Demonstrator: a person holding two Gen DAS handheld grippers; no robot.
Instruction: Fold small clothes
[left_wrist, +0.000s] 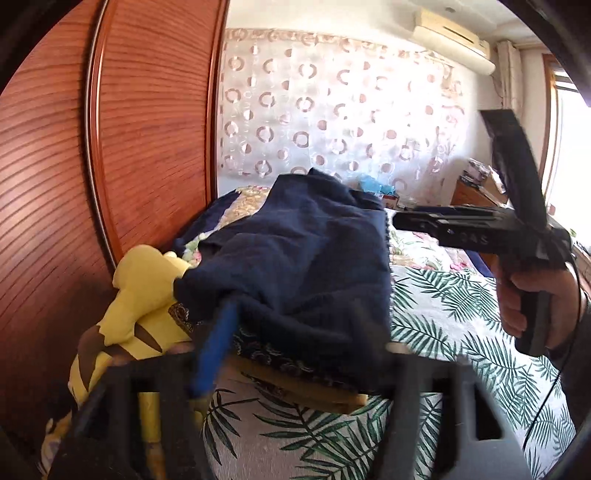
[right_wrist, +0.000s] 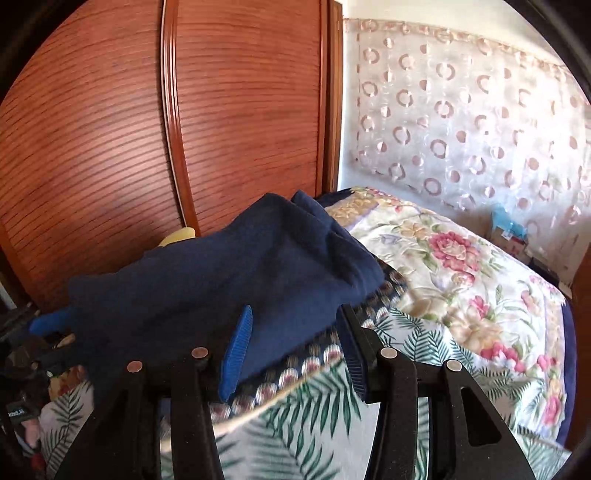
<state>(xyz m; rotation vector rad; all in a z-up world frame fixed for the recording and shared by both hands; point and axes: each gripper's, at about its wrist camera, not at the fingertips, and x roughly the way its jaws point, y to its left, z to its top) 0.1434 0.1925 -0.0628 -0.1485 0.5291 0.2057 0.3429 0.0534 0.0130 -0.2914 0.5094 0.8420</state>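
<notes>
A dark navy garment (left_wrist: 303, 258) lies folded in a heap on top of a patterned cushion (left_wrist: 295, 373) on the bed. My left gripper (left_wrist: 291, 325) is open, its blue left finger (left_wrist: 218, 350) against the garment's near edge and its right finger hidden by the cloth. In the right wrist view the same garment (right_wrist: 229, 273) lies ahead. My right gripper (right_wrist: 295, 328) is open and empty, its blue pads (right_wrist: 236, 354) just short of the garment's edge. The right gripper also shows in the left wrist view (left_wrist: 406, 221), held in a hand at the garment's right side.
A yellow plush toy (left_wrist: 144, 295) lies left of the garment against a wooden wardrobe (left_wrist: 110, 147). The bed has a palm-leaf sheet (left_wrist: 443, 317) and a floral quilt (right_wrist: 461, 266). A sheer curtain (right_wrist: 461, 122) hangs behind.
</notes>
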